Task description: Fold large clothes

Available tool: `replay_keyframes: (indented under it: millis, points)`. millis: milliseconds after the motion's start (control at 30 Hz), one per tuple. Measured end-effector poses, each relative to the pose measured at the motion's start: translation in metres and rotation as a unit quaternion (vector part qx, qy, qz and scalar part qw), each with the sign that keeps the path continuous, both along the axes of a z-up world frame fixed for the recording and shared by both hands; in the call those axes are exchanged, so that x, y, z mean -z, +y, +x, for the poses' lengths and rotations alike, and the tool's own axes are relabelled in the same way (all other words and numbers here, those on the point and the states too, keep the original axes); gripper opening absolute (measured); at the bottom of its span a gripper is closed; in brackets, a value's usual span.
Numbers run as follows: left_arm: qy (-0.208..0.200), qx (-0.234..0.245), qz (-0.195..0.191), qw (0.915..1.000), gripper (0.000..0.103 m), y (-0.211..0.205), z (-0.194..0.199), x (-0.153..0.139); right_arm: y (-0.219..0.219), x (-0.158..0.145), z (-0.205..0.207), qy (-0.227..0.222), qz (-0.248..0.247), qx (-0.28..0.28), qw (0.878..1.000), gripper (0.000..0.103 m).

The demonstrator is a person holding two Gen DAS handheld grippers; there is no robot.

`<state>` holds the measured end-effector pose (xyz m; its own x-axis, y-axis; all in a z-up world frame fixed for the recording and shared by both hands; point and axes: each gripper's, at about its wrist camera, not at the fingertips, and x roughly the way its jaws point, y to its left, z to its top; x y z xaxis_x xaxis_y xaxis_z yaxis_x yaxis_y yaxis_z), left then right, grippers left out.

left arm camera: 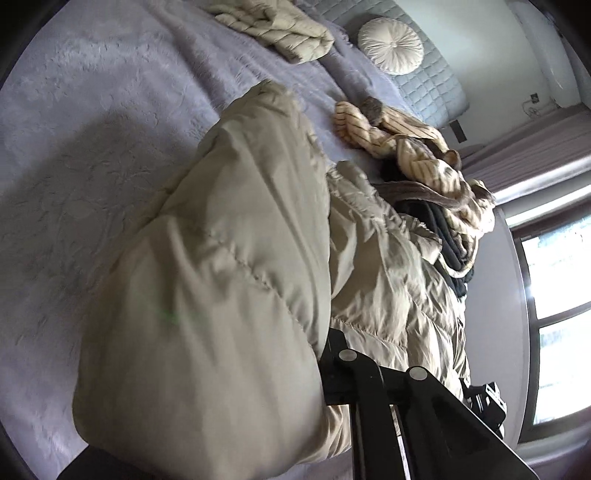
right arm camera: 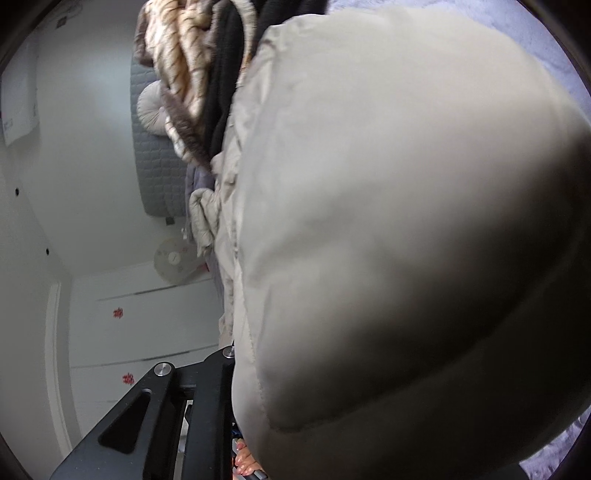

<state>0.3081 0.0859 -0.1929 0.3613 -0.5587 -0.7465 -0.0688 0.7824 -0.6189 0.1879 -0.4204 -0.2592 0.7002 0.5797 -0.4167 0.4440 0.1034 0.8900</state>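
A large beige puffer jacket [left arm camera: 229,258] hangs lifted above the lavender bedspread [left arm camera: 92,129]. Its padded fabric bulges over my left gripper [left arm camera: 373,363], whose black fingers stand close together with the cloth pinched between them; the tips are hidden under the fabric. In the right wrist view the same jacket [right arm camera: 388,221] fills most of the picture. My right gripper [right arm camera: 199,363] sits at its lower left edge, jaws narrowed on the jacket's seam, and the tips are hidden there too.
A pile of striped beige [left arm camera: 417,147] and black [left arm camera: 443,229] clothes lies beyond the jacket. A folded striped garment [left arm camera: 273,26] and a round cushion [left arm camera: 391,44] lie near the quilted headboard [left arm camera: 432,85]. A window [left arm camera: 554,295] and white wardrobe doors [right arm camera: 140,325] border the bed.
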Motion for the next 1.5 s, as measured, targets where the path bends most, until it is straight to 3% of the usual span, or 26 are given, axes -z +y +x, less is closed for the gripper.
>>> replay_keyframes:
  millis: [300,500,667,767,833,900,967,1100,1267,1500]
  points:
    - [0.015,0.023,0.015,0.9995,0.014,0.017,-0.084,-0.021,0.014,-0.021,-0.067,0.007,-0.006,-0.048,0.999,0.022]
    - [0.059,0.062,0.019,0.9962,0.014,0.051,-0.15,-0.006,0.042,-0.013,-0.133,0.032,0.008,-0.042,0.999,0.022]
    - [0.089,0.091,0.039,0.9911,0.015,0.068,-0.184,0.013,0.059,0.002,-0.168,0.074,-0.019,-0.033,0.997,0.026]
    - [0.112,0.102,0.062,0.9865,0.015,0.07,-0.193,0.031,0.066,0.016,-0.175,0.105,-0.034,-0.028,0.994,0.036]
    - [0.119,0.106,0.082,0.9838,0.026,0.072,-0.196,0.037,0.066,0.018,-0.175,0.126,-0.047,-0.026,0.991,0.046]
    - [0.128,0.103,0.116,0.9795,0.052,0.074,-0.2,0.038,0.067,0.016,-0.174,0.144,-0.056,-0.031,0.988,0.052]
    - [0.136,0.105,0.154,0.973,0.061,0.076,-0.203,0.036,0.067,0.009,-0.172,0.163,-0.068,-0.035,0.984,0.056]
    - [0.135,0.117,0.177,0.9677,0.061,0.082,-0.209,0.027,0.075,-0.007,-0.166,0.19,-0.094,-0.053,0.976,0.064]
    - [0.123,0.112,0.198,0.966,0.061,0.09,-0.214,0.01,0.085,-0.027,-0.165,0.221,-0.146,-0.078,0.961,0.066]
    - [0.117,0.127,0.248,0.9533,0.061,0.087,-0.206,0.0,0.096,-0.041,-0.194,0.226,-0.197,-0.123,0.946,0.066]
